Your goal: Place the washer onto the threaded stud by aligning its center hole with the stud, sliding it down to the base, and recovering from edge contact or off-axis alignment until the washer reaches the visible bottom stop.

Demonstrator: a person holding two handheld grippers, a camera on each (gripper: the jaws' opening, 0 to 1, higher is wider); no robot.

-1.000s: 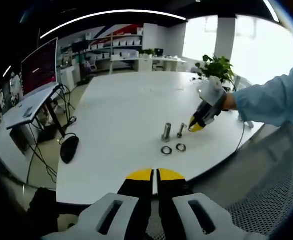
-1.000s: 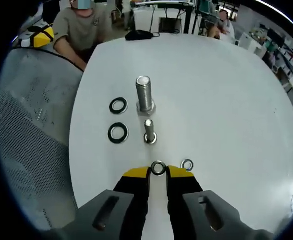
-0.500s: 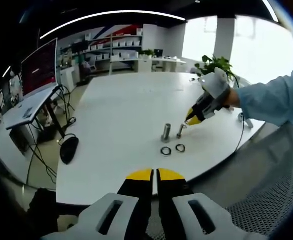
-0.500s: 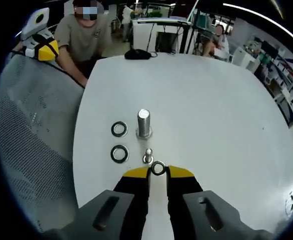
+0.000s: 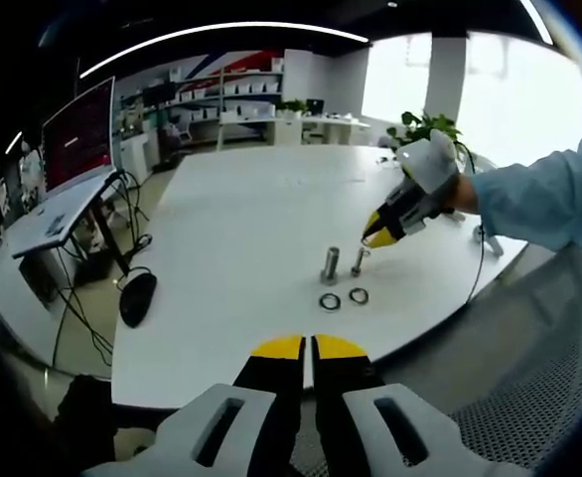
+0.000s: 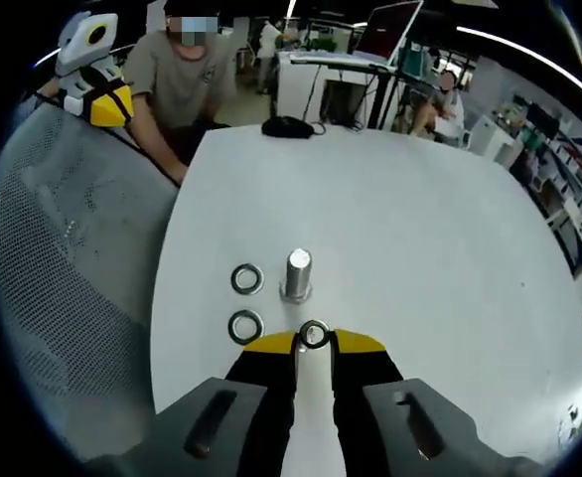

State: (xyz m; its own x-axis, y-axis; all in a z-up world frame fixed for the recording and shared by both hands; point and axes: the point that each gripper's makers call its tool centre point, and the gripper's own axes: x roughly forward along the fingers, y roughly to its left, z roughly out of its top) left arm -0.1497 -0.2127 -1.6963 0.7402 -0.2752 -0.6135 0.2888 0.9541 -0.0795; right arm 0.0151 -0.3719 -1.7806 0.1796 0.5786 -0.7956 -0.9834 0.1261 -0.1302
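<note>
Fingers of the right gripper (image 6: 314, 343) pinch a washer (image 6: 314, 334); left gripper (image 5: 308, 348) fingers pressed together; no legible writing.

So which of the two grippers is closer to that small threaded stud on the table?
Right. The right gripper hangs just above the small stud, shut on a washer; the left gripper hangs back beyond the table edge.

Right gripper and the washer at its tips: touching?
Touching. The right gripper view shows the right gripper with its yellow tips pinching the washer from both sides, no gap.
</note>
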